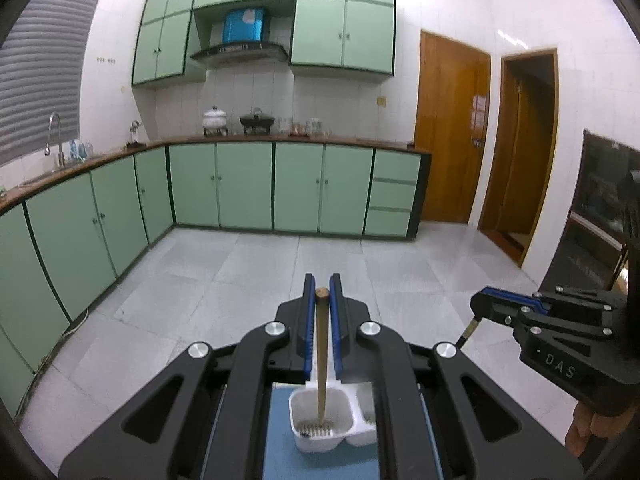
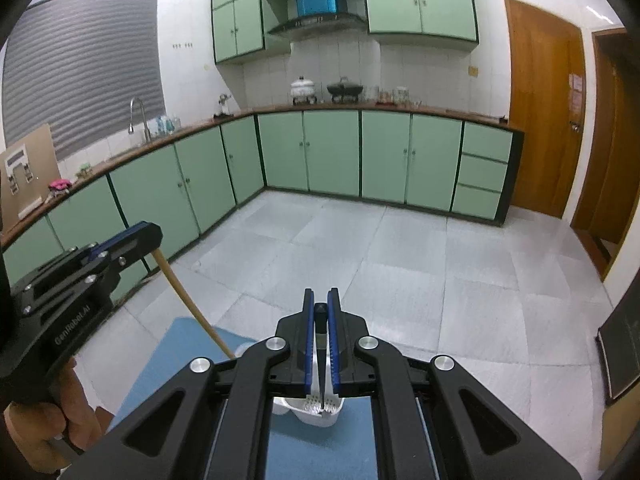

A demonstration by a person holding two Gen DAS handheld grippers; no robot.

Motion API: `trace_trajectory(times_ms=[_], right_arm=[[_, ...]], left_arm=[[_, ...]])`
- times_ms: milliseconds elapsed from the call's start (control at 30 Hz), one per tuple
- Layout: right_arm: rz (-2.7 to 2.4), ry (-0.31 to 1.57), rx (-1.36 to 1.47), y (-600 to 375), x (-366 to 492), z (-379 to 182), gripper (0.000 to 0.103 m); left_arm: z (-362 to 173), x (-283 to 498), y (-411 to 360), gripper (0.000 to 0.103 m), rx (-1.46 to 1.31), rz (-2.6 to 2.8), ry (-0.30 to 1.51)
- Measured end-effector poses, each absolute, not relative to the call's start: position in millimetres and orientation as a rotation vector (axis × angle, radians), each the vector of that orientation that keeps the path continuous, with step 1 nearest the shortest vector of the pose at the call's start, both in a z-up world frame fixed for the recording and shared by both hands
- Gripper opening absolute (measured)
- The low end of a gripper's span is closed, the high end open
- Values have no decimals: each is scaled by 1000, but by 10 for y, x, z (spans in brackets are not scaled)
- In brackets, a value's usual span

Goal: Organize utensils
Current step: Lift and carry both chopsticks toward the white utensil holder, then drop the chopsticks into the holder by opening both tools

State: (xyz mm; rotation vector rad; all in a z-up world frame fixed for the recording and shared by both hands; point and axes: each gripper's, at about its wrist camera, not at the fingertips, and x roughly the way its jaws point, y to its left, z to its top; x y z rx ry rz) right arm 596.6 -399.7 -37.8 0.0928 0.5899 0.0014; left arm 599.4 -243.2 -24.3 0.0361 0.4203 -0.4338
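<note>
My left gripper (image 1: 322, 280) is shut on a wooden chopstick (image 1: 321, 360). The stick slants down, and its tip stands inside the left compartment of a white utensil holder (image 1: 304, 438) on a blue mat (image 1: 280, 456). My right gripper (image 2: 321, 294) is shut on a black chopstick (image 2: 321, 356) that points down into the same white holder (image 2: 326, 418). In the left wrist view the right gripper (image 1: 478, 303) shows at the right with the black chopstick (image 1: 467, 332) hanging below it. The right wrist view has the left gripper (image 2: 154, 236) and the wooden chopstick (image 2: 188, 300) at the left.
Pale grey floor tiles (image 1: 280, 272) spread out beyond the blue mat (image 2: 180, 344). Green base cabinets (image 1: 244, 184) line the far and left walls under a counter with a sink tap (image 1: 56, 136) and pots (image 1: 256, 120). Wooden doors (image 1: 452, 128) stand at the right beside a dark cabinet (image 1: 600, 208).
</note>
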Motion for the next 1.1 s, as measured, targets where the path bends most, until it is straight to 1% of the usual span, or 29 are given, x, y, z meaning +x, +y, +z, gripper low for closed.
trace_trajectory(times_ms=[67,133,200,300,333,400,500,633,700,900,1100], right_arm=[[16,610,101,-3989,5984,-517,7],[20,611,120,-3997,5941,-583,11],[15,597,128,-4030,5871,-566,13],[13,572,127,-4042,5703,-478,13],[15,561,127,-4046,5620,-427,13],[18,538,126,-4041,5436,-349,14],[27,500,121,-4021,5098,-256,17],[49,465,106,-3920,4564,-288,19],[54,452,104,-3863,4284,-385,19],[25,434,87,-3643,3330,-1065,21],[-11,474,86,-3341,2601,-1844,23]], left_arm=[[-378,5984,-2411,7,41,-436,440],[-443,5921,-2358,7,42,-438,449],[-436,5833,-2273,11,41,-439,445],[-323,5686,-2141,14,60,-436,424],[-268,5610,-2079,15,67,-432,413],[-186,5448,-2011,19,83,-428,396],[-98,5111,-1846,23,110,-427,370],[-178,4654,-1617,24,130,-439,386],[-305,4401,-1469,30,119,-446,396],[-961,3551,-1047,30,86,-443,447],[-1694,2882,-802,30,53,-426,527]])
